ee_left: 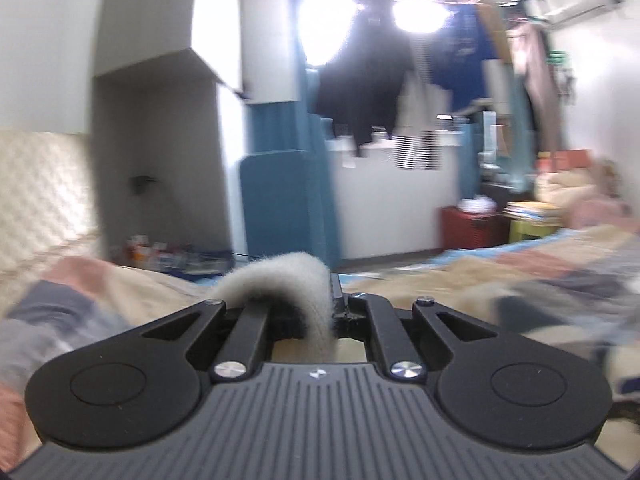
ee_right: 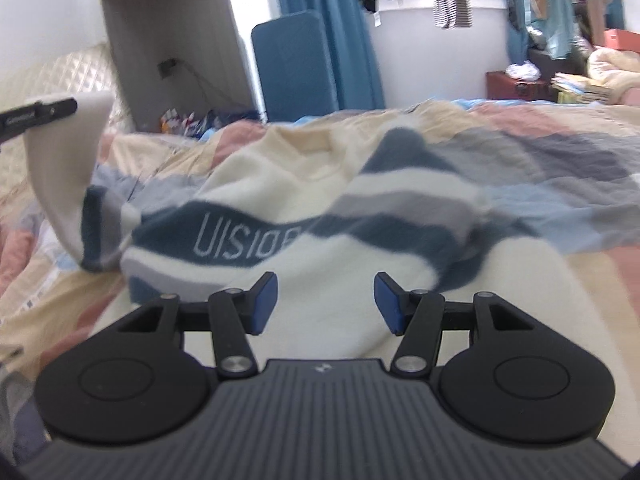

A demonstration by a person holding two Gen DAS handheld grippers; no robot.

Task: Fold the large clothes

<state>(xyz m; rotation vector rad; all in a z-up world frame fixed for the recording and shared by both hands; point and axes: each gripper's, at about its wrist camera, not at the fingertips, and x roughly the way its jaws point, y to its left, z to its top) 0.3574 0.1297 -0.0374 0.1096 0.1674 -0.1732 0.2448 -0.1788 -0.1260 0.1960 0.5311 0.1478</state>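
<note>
Cream knitted sweater [ee_right: 320, 216] with navy and grey wavy stripes and pale lettering on one navy band: lies spread, rumpled, across the bed, neckline away from the right wrist camera. One cream sleeve end [ee_right: 68, 160] is lifted off the bed at the left of the right wrist view, rising from the striped body to the tip of the left gripper [ee_right: 52, 110].

Left gripper [ee_left: 330, 300], black, two-fingered: jaws clenched on the fuzzy cream cuff [ee_left: 280, 280], which arches up and over the left finger in the left wrist view. That view is motion-blurred.

Right gripper [ee_right: 325, 304], black with blue pads [ee_right: 266, 300]: jaws released, standing apart with nothing between them, held over the cream lower part of the sweater; whether it touches the fabric cannot be told.

Bed cover [ee_right: 540, 152], patchwork in pink, beige, light blue and grey: under the sweater.

Quilted cream headboard [ee_left: 40, 192]: left of the bed.

Blue curtain [ee_right: 320, 40] and blue upright panel [ee_right: 294, 64]: beyond the bed.

Hanging clothes, dark and blue [ee_left: 368, 72]: on a rail before a bright window.

Red box [ee_left: 472, 226]: on the far right, beside a stack of items.
</note>
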